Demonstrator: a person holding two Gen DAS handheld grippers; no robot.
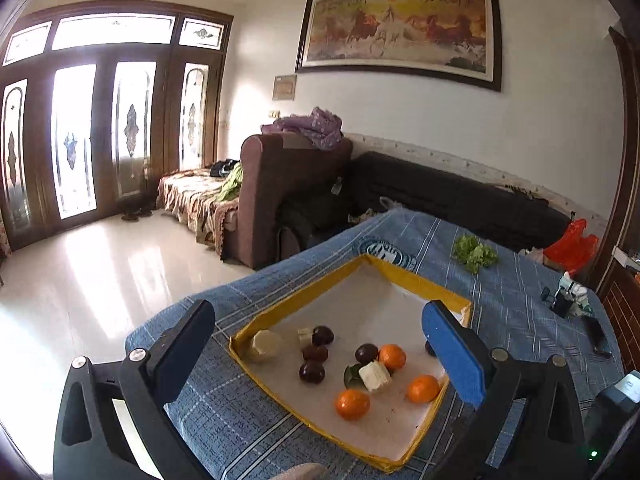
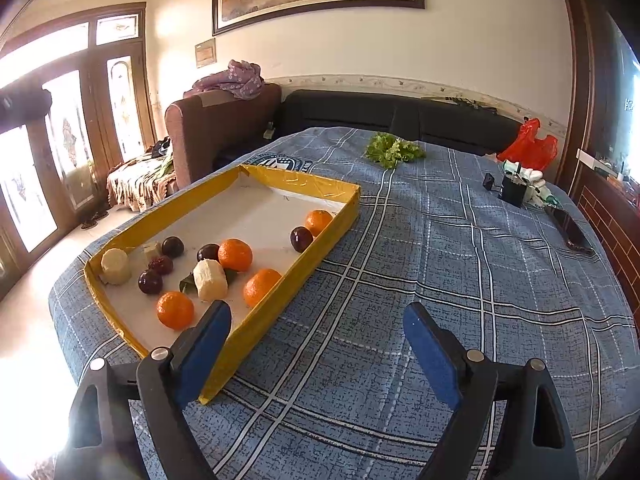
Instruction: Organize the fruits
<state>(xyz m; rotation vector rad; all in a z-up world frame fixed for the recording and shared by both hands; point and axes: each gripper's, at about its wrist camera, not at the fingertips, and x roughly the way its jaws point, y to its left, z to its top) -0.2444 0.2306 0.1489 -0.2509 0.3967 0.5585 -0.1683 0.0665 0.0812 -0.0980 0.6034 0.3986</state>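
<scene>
Oddly, left gripper (image 1: 320, 344), jaws apart, hides one plum (image 1: 430, 348); right gripper (image 2: 316, 344), jaws apart, clips the tray (image 2: 280, 304).

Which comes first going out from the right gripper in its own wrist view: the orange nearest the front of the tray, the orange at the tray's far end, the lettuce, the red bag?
From the open right gripper:
1. Front orange, in the yellow tray, just left.
2. Far-end orange, against the tray's right wall.
3. Lettuce, on the cloth beyond the tray.
4. Red bag, far right edge.
</scene>
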